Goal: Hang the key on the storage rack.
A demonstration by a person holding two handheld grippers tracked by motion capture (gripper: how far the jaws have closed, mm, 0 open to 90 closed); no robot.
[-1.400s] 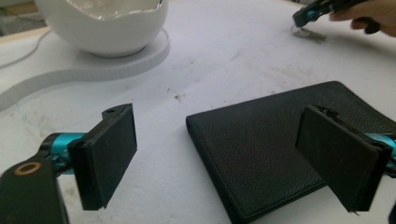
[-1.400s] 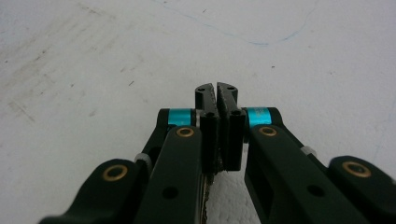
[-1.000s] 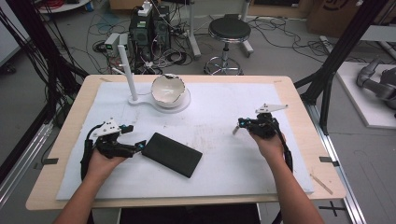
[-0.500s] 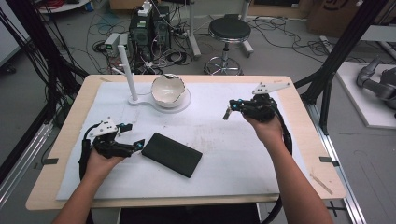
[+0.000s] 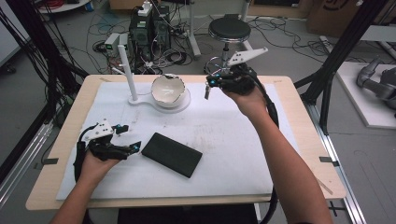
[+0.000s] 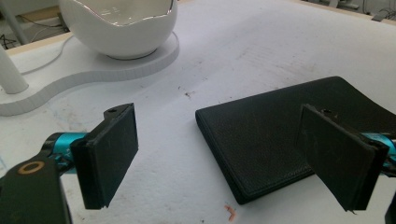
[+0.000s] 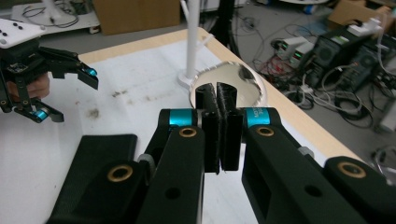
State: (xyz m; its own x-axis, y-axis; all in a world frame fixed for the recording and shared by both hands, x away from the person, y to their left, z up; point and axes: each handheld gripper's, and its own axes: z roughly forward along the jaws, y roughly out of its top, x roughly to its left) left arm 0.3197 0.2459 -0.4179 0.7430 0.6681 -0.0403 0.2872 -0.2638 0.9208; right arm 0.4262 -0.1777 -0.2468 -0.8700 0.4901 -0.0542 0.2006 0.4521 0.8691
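A black leather wallet (image 5: pixel 172 154) lies flat on the white mat, left of centre. My left gripper (image 5: pixel 127 139) rests just left of it, open and empty; in the left gripper view the wallet (image 6: pixel 280 130) lies between and beyond the spread pads (image 6: pixel 109 154). My right gripper (image 5: pixel 207 90) is held up in the air just right of the white bowl (image 5: pixel 168 88), its jaws shut with nothing between them. The right gripper view looks past the closed right gripper (image 7: pixel 218 130) onto the bowl (image 7: pixel 247 79), the wallet (image 7: pixel 93 168) and the left gripper (image 7: pixel 74 98).
The bowl sits on a white base (image 5: pixel 140 101) with an upright white post (image 5: pixel 127 70) at the back left of the table. The white mat (image 5: pixel 233 140) covers most of the wooden tabletop. A stool (image 5: pixel 229 29) and cables stand behind the table.
My right gripper has risen and travelled from the right middle of the mat back and left toward the bowl, staying shut. The left gripper and wallet have not moved.
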